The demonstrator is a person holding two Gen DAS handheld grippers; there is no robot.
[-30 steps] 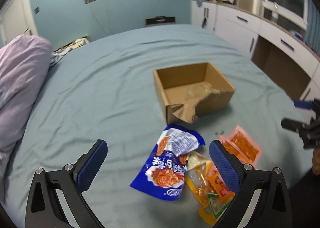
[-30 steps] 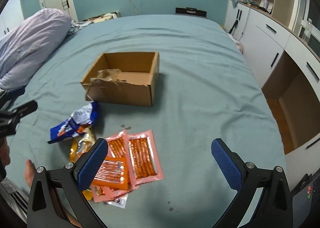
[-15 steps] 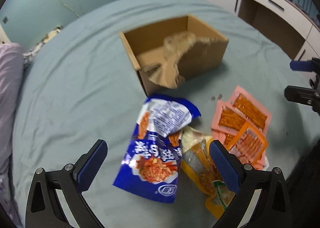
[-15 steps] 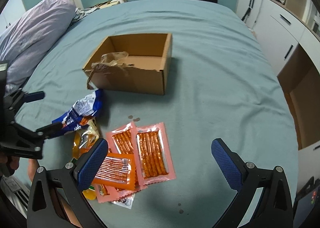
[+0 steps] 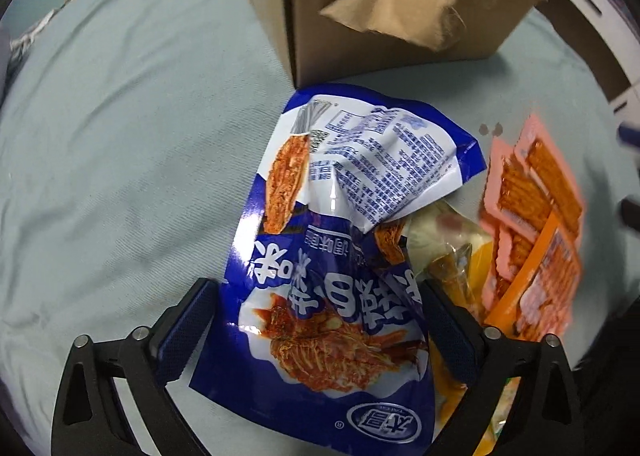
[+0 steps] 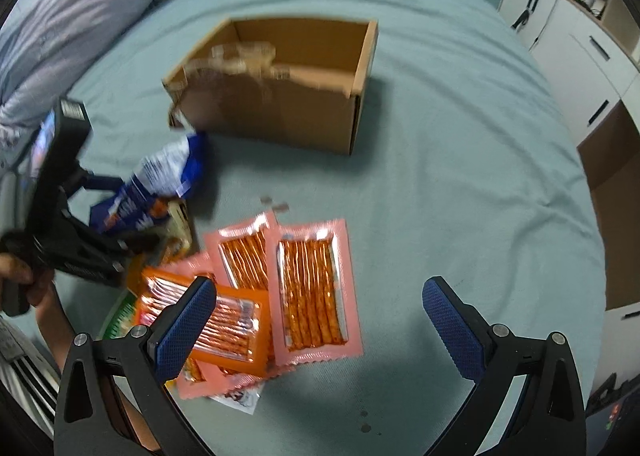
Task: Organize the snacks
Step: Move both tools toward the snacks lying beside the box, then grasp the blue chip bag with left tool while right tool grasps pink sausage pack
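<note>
Jaws straddling the blue snack bag [image 5: 320, 296] on our left gripper [image 5: 316, 320]!
We've just been narrowing them, pads not pressing; right gripper [image 6: 320, 320] gapes wide above pink packets [image 6: 312, 280].

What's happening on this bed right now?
A person is sorting snack packets lying beside an open brown cardboard box on the teal bedsheet. The left tool straddles the crumpled blue foil snack bag; its jaws have just been closing, not yet clamped. The right tool hovers open above the pink packets of orange sticks. The box holds no snacks yet.
</note>
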